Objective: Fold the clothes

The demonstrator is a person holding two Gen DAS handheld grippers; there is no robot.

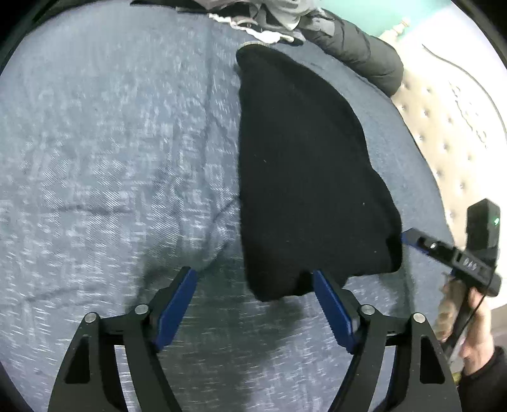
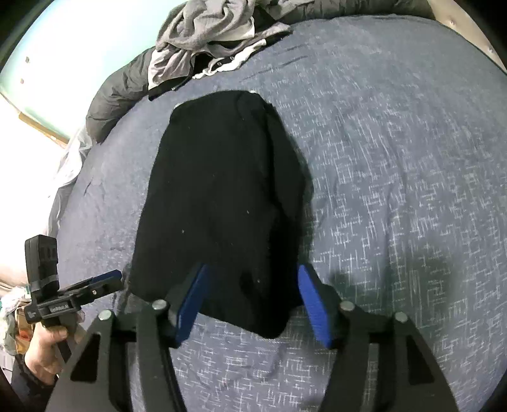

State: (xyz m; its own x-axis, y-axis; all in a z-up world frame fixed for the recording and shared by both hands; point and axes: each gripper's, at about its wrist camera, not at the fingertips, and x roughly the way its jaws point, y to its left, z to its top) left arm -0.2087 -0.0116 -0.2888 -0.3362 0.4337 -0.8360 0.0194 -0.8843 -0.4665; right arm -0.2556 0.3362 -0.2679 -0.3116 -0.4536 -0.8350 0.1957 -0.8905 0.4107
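A black garment (image 1: 301, 164) lies folded into a long narrow shape on the blue-grey bedspread (image 1: 111, 142). My left gripper (image 1: 253, 274) is open just above the bed, and its right finger (image 1: 329, 298) is at the garment's near edge. Nothing sits between its fingers. The right gripper (image 1: 408, 236), held in a hand, reaches the garment's near right corner. In the right wrist view the black garment (image 2: 221, 190) runs away from me. My right gripper (image 2: 253, 269) is open, its fingers astride the garment's near end. The left gripper (image 2: 111, 280) shows at the left.
A heap of grey and white clothes (image 2: 206, 28) and a dark puffy jacket (image 1: 358, 47) lie at the far end of the bed. A pale tufted bed side (image 1: 437, 142) borders the bedspread. A wide stretch of bedspread (image 2: 396, 174) lies beside the garment.
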